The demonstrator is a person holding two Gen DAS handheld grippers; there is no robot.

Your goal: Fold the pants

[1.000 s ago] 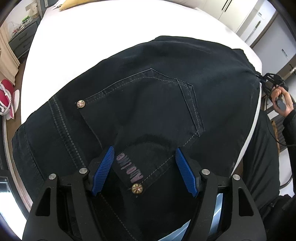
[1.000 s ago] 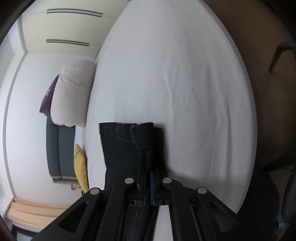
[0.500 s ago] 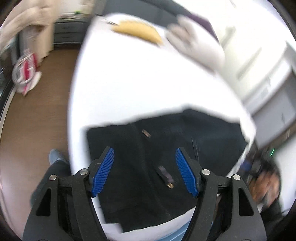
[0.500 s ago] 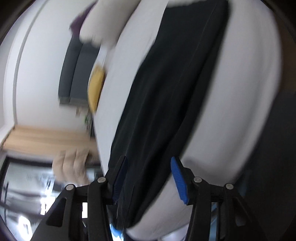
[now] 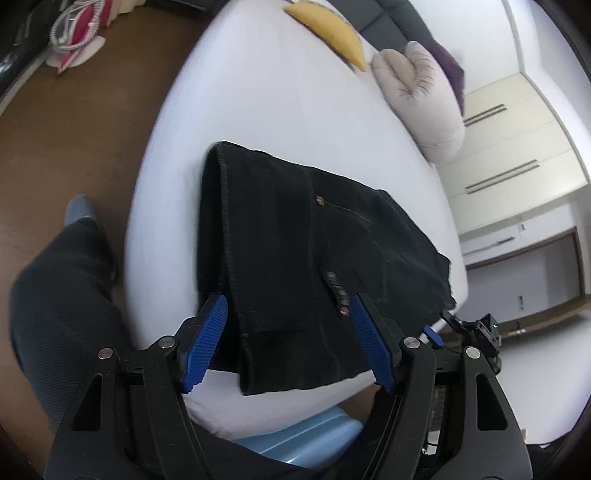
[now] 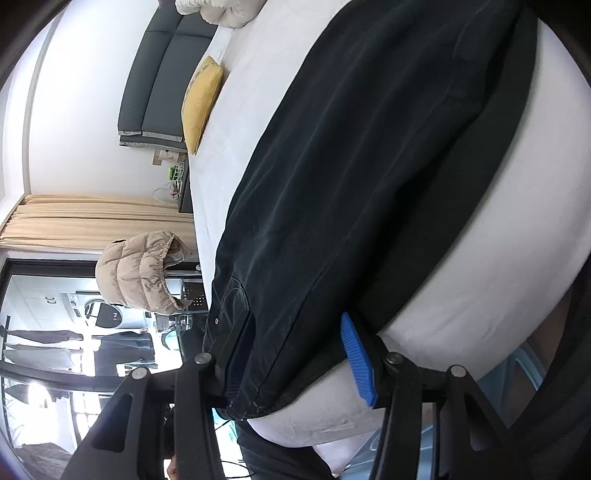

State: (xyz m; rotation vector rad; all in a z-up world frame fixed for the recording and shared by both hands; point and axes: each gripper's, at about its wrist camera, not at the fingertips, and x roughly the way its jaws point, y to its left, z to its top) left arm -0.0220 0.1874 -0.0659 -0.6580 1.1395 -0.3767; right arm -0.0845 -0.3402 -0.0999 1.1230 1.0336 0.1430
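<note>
Both tongs have backed off the cloth since a second ago, the right gripper (image 6: 295, 354) letting go of the hem it pinched; it and the left gripper (image 5: 288, 339) now stand apart, empty, above the pants (image 5: 306, 258). These lie folded into a thick block at the bed's (image 5: 258, 92) near edge, so the folding looks nearly done. Mattress lies clear toward twelve o'clock, pillows (image 5: 421, 99) toward one.

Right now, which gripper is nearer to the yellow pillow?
Neither clearly. The left gripper and right gripper both hover open at the pants' near edge; the yellow pillow lies far across the bed.
</note>
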